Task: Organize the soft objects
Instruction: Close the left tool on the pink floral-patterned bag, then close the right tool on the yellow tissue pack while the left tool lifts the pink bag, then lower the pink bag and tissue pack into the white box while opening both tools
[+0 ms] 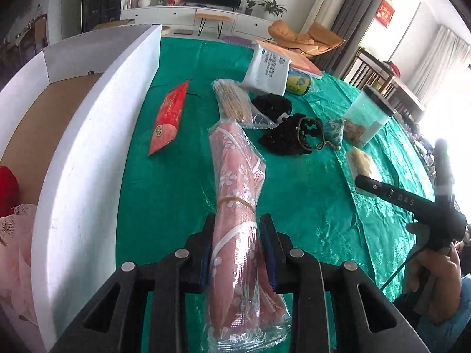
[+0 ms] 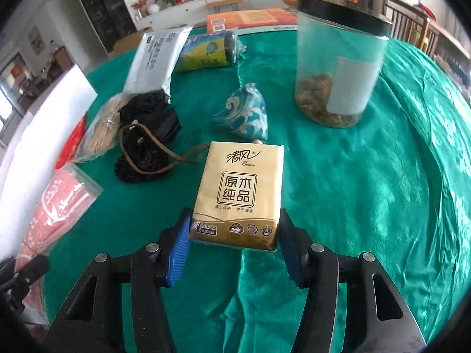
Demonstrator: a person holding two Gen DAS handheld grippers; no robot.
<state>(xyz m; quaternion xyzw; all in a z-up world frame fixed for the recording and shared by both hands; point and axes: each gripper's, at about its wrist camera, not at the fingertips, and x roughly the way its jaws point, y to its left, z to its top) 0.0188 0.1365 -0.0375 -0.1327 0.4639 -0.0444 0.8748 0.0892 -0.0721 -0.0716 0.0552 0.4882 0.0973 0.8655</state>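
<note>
Gripping the pink cloth roll [image 1: 238, 206] in its clear wrapper, your left gripper [image 1: 235, 235] has both blue pads pressed against the roll's sides at the lower centre of the left wrist view. The roll runs up the frame over the green tablecloth [image 1: 176, 206], and the white cardboard box [image 1: 88, 153] fills the left side, with a pink mesh puff [image 1: 14, 250] inside at the lower left edge. In the right wrist view, your right gripper [image 2: 234, 229] sits at the lower centre with its jaws apart, one on each side of the gold tissue pack [image 2: 238, 194]; whether the pads touch it is unclear. Above the pack lie a blue patterned pouch [image 2: 244, 114], a black mesh bag [image 2: 144, 156] at centre left, and a clear jar [image 2: 338, 64] at upper right.
</note>
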